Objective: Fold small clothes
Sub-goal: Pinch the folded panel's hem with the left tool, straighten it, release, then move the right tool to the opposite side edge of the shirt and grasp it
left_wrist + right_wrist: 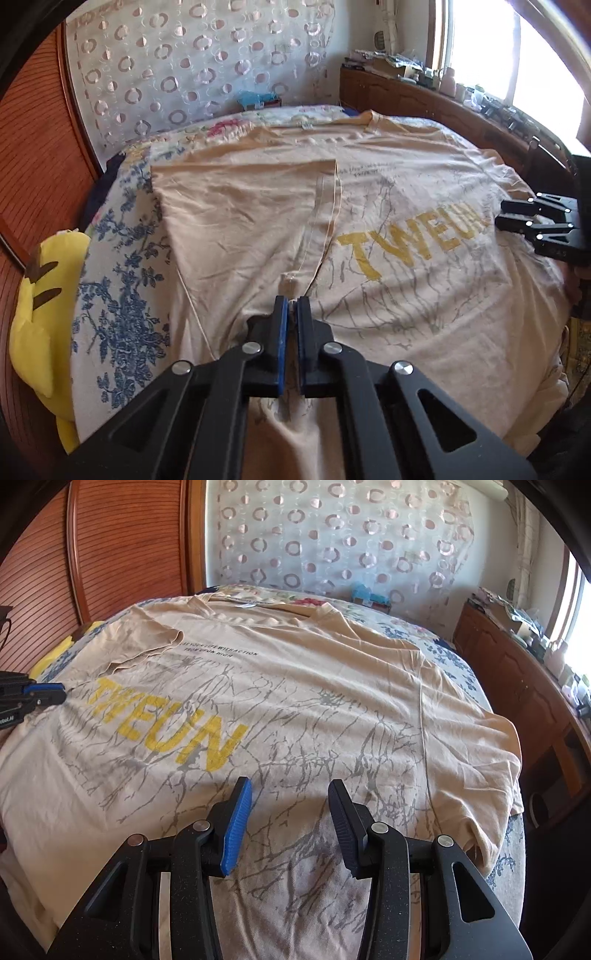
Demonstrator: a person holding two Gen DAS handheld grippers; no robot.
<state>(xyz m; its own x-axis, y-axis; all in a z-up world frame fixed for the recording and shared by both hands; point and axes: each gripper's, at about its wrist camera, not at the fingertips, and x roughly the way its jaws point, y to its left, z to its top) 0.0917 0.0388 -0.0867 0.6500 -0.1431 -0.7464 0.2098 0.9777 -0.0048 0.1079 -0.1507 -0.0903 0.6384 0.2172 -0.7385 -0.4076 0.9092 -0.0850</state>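
The shirt (295, 709) lies flat across the bed (122, 280), its left side already turned inward, because the left gripper (291, 301) pinches that folded edge while the right gripper (290, 794) hovers wide, empty, above the near hem.

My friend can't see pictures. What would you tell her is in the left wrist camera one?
The left hand-held gripper is shut on a pinch of a beige T-shirt with yellow letters, spread on a flowery bedspread. The shirt's left side is folded over its middle. A yellow plush toy lies at the bed's left edge, and the right hand-held gripper reaches in from the right.
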